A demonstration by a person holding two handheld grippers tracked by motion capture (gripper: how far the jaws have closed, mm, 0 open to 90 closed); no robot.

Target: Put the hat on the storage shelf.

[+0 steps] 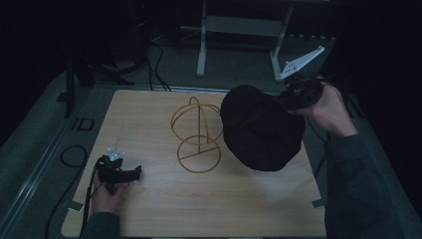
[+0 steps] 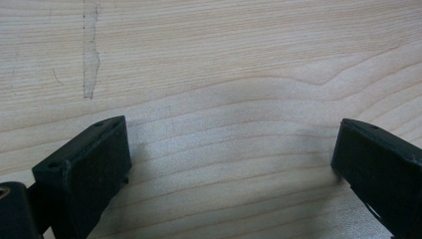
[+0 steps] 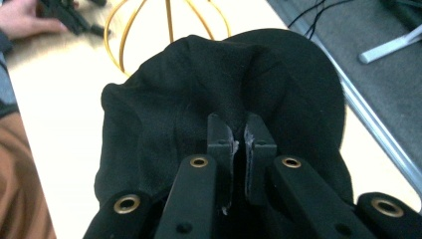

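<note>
A black cloth hat (image 1: 261, 129) hangs above the right side of the wooden table (image 1: 149, 214), pinched at its rim by my right gripper (image 1: 291, 102). From the right gripper view the jaws stand nearly together, shut on a fold of the black hat (image 3: 199, 89) at my right gripper (image 3: 241, 132). A gold wire hat stand (image 1: 198, 133) rises at the table's middle, just left of the hat; its gold loops (image 3: 169, 20) appear beyond the hat. My left gripper (image 1: 130, 174) rests on the table at the front left, held by a hand. Its jaws (image 2: 229, 159) stand wide apart over bare wood, open.
Beyond the table's far edge are grey floor, cables (image 1: 157, 64) and a white metal frame (image 1: 239, 30). A black cable (image 1: 74, 159) loops on the floor left of the table. A tape mark (image 2: 90, 55) shows on the wood.
</note>
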